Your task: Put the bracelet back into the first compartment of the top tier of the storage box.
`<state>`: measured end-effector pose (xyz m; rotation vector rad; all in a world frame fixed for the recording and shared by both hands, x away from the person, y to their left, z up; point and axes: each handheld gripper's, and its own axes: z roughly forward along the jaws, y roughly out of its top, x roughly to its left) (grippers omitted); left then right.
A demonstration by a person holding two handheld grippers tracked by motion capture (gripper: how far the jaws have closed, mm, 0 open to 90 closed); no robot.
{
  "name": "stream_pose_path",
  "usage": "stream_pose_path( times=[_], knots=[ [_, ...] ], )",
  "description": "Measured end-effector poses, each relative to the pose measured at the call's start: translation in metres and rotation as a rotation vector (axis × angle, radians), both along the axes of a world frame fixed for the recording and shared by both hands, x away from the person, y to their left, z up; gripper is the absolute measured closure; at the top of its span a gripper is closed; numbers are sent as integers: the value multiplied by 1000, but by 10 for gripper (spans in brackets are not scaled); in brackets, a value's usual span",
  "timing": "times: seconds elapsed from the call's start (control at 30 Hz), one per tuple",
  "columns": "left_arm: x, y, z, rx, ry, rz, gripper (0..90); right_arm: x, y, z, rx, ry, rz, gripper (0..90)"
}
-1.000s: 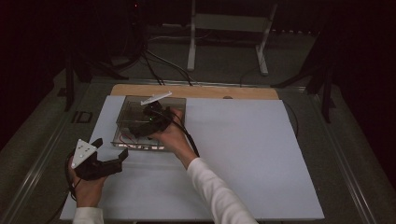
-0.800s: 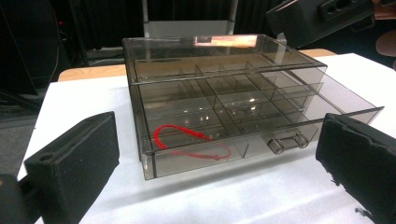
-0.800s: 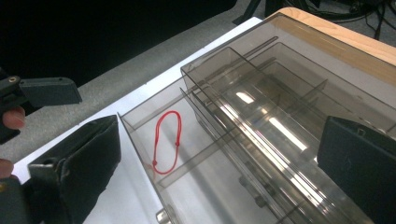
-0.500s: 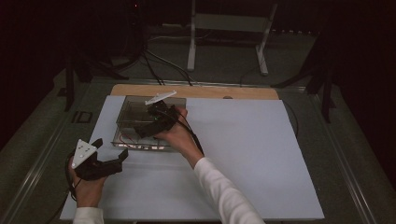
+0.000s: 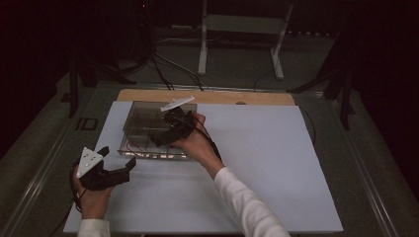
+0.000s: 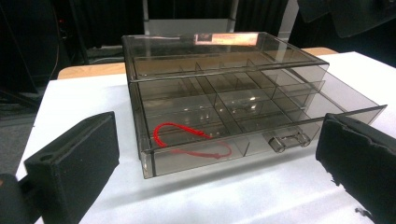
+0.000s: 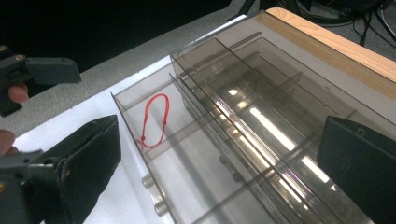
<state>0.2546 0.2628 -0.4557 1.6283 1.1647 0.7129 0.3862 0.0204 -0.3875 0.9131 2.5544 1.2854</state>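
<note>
A smoky clear drawer box (image 5: 141,121) stands on the white mat at the back left. Its lower drawer (image 6: 261,128) is pulled partly out, with a clear handle (image 6: 289,140) on its front. A red elastic loop (image 6: 187,140) lies in the drawer's end compartment (image 7: 154,121). My right gripper (image 5: 157,137) hovers over the open drawer with its jaws wide apart and nothing between them (image 7: 219,163). My left gripper (image 5: 118,157) is held low at the front left, open, pointing at the box front (image 6: 210,158) and a short way from it.
The white mat (image 5: 267,163) covers most of the table, with a wooden board (image 5: 257,97) along its far edge. A white stand (image 5: 237,34) and cables lie beyond the table. The left gripper (image 7: 42,70) appears far off in the right gripper view.
My right gripper has shifted slightly to the right over the box. The left gripper has stayed where it was.
</note>
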Motion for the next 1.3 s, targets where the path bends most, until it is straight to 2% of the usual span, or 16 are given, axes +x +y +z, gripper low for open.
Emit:
stream_pose_path(
  times=[0.33,0.8,1.3],
  knots=[
    [0,0,0,0,0,3,10,-3,-16,-7,-11,-3,-7,1],
    [0,1,0,-1,-6,11,10,-9,-26,-12,-5,7,0,1],
    [0,0,0,4,-3,12,10,-16,-38,-23,10,45,8,1]
  ],
)
